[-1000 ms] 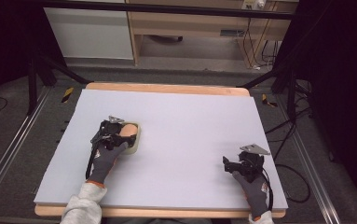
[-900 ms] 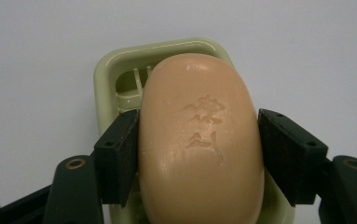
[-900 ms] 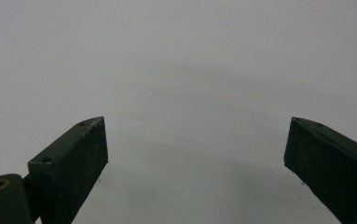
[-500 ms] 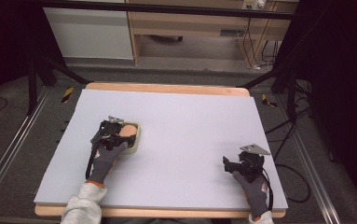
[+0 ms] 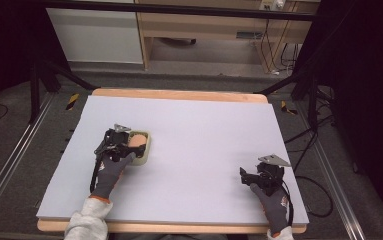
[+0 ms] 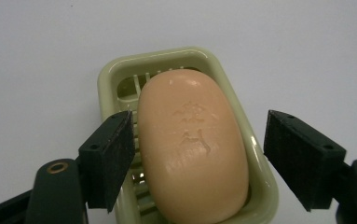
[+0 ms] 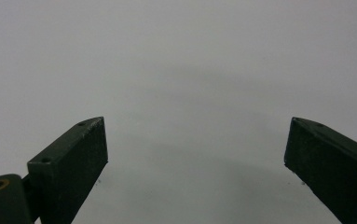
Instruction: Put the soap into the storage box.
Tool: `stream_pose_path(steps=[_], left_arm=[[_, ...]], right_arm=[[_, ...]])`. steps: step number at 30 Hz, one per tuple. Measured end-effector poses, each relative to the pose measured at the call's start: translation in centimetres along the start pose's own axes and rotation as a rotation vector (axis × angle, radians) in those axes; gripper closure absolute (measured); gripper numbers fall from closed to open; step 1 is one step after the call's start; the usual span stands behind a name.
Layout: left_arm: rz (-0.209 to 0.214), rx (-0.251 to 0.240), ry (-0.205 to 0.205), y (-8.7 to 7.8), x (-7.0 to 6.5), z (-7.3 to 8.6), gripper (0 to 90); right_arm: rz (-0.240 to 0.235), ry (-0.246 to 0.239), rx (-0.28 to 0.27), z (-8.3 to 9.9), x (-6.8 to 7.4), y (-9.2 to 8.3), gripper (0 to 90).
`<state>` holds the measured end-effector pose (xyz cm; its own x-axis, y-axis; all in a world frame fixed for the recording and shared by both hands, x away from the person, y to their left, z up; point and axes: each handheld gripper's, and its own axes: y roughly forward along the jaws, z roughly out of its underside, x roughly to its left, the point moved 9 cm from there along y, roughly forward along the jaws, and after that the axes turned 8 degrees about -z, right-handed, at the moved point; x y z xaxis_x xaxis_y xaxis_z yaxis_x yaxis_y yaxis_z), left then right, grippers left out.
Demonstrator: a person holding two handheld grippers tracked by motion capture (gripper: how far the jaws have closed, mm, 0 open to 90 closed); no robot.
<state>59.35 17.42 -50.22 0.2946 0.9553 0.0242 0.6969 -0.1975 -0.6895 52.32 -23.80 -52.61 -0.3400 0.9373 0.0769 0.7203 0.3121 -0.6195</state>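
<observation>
The left hand-held gripper (image 6: 199, 158) sits low over the left half of the counter (image 5: 204, 135), its jaws spread wide to either side of a peach-coloured bar of soap (image 6: 195, 149). The left jaw's pad is right at the soap's flank, perhaps just touching it; the right jaw stands clear, with a gap between it and the dish rim. Nothing is gripped. From above, a grey-gloved hand (image 5: 110, 172) with a pale sleeve holds this hand-held gripper (image 5: 128, 144), its grey plate on top and a cable trailing back along the glove.

The soap (image 5: 137, 141) is oval, with characters pressed into its upper face, and lies in a pale green soap dish (image 6: 232, 107) with a slatted bottom; the slats show at the far end of the dish beyond the bar. The dish (image 5: 146, 150) rests flat on the counter, left of centre.

Well apart, at the near right corner of the counter, the other gloved hand (image 5: 271, 205) holds the right hand-held gripper (image 5: 249, 176). Its own camera shows its jaws (image 7: 195, 158) also spread wide, released, with bare pale counter (image 7: 181, 70) between and beyond them.

The counter is a pale lilac sheet over a wooden board whose edge shows along the far and near sides.
</observation>
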Motion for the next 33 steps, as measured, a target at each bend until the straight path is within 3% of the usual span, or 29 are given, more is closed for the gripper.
stream_pose_path(steps=[9, 18, 27, 33], left_arm=[[0.038, -0.071, 0.012, -2.2, -0.5, 0.1, 23.9], [0.058, -0.14, 0.015, -4.4, -0.2, 1.5, 23.3], [0.053, -0.137, 0.036, -4.9, 0.4, 3.2, 22.7], [0.037, -0.123, 0.032, -5.6, 1.7, 5.7, 22.1]], right_arm=[[0.008, 0.004, -0.007, 0.0, -0.2, -0.2, 6.2], [0.021, 0.016, -0.012, 0.1, -0.6, -0.5, 6.1], [0.064, 0.009, -0.009, 0.3, -1.4, -0.8, 6.0], [0.081, 0.017, -0.009, 0.4, -2.0, -1.0, 6.0]])
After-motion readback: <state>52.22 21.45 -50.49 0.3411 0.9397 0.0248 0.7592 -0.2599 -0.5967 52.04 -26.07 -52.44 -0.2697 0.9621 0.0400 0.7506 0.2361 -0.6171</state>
